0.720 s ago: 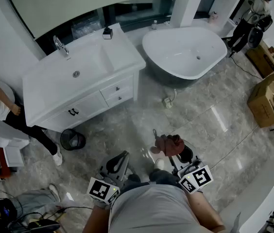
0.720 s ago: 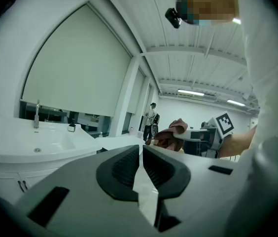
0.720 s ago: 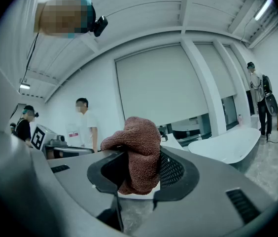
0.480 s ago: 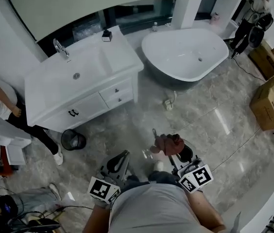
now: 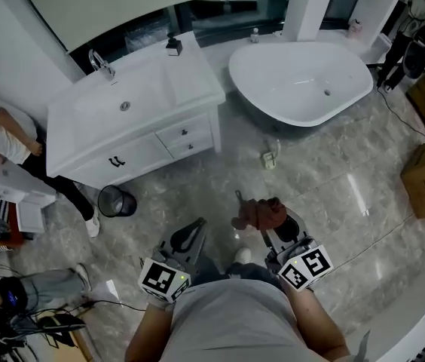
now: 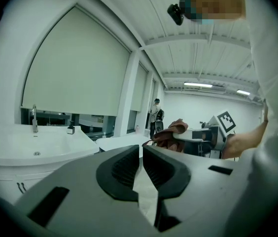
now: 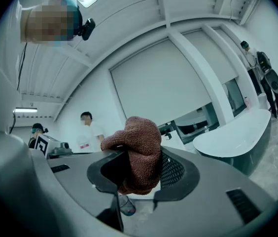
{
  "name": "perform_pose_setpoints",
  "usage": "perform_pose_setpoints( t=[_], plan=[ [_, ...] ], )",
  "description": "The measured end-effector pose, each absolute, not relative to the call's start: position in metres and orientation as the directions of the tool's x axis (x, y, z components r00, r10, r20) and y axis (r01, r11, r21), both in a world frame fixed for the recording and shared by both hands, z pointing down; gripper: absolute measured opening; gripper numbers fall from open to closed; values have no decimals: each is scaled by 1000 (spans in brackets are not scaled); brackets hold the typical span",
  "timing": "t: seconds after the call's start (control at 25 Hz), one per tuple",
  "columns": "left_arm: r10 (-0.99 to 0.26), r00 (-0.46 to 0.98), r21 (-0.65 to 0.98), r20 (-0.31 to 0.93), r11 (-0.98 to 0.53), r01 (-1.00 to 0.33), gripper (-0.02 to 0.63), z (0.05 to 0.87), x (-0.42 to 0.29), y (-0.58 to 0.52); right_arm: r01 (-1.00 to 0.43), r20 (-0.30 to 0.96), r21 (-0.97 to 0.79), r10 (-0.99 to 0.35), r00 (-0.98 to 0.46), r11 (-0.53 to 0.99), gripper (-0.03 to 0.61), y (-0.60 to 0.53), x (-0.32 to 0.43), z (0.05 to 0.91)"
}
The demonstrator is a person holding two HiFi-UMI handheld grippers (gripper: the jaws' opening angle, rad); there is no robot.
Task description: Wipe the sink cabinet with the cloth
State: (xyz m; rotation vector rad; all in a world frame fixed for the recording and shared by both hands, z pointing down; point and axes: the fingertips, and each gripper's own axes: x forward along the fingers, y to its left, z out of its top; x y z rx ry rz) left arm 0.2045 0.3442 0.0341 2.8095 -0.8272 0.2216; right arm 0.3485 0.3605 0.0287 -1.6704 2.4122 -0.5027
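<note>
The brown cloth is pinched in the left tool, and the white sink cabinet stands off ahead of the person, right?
Not quite: the cloth is pinched in the right tool, as the right gripper view shows; the left tool is shut on nothing. The sink cabinet does stand off ahead.

Our left gripper [image 6: 140,149] grips nothing, its jaws nearly touching; beyond, sink cabinet [image 6: 30,154] at left, cloth [image 6: 171,132] at right.
</note>
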Motion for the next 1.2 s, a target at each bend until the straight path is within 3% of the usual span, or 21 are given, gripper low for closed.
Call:
perform_pose_setpoints(
  t=[0.44,0.72,0.96,1.2],
  plan=[
    [-510,827,199,238,-807,-555,12,66,180,258,-872,144,-418,-929,-341,255,141,273,335,64],
    [-433,864,235,255,-839,-490,12,78,146,168,-882,189,-453,-953,-237,129,141,190,310,72],
    [-370,885,282,282,-850,-445,12,97,115,110,-885,265,-462,-944,-198,56,141,132,285,100],
    [-393,862,308,322,-817,-487,12,121,101,86,-867,374,-498,-901,-218,3,141,88,286,156]
  ],
)
